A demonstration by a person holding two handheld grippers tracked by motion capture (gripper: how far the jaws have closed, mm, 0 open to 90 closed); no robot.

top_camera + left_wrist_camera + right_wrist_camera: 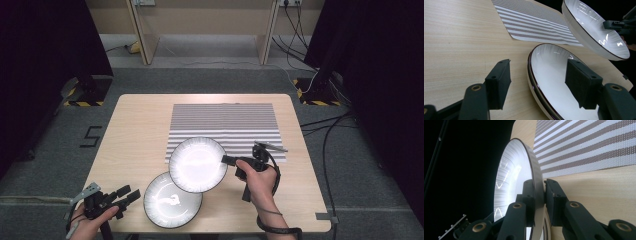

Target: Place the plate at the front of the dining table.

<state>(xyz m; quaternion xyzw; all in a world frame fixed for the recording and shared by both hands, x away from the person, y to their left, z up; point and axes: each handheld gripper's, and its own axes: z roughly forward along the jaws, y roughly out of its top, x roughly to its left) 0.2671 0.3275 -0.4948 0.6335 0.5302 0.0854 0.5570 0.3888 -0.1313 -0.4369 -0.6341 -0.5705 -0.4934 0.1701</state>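
Table carries a striped mat and a lower plate at its near edge. Upper plate hangs tilted over both, its right rim pinched in the right gripper, that hand reaching leftward, palm seemingly down. Left gripper rests open, low, just left of the lower plate.

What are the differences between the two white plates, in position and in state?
The upper plate is lifted and tilted, clamped at its rim by the right hand-held gripper; the lower plate lies flat on the table. The upper plate hangs partly over the striped mat; the lower plate is off the mat, near the table's front edge. No gripper holds the lower plate: the left hand-held gripper is open beside it. Both are round, white and dark-rimmed.
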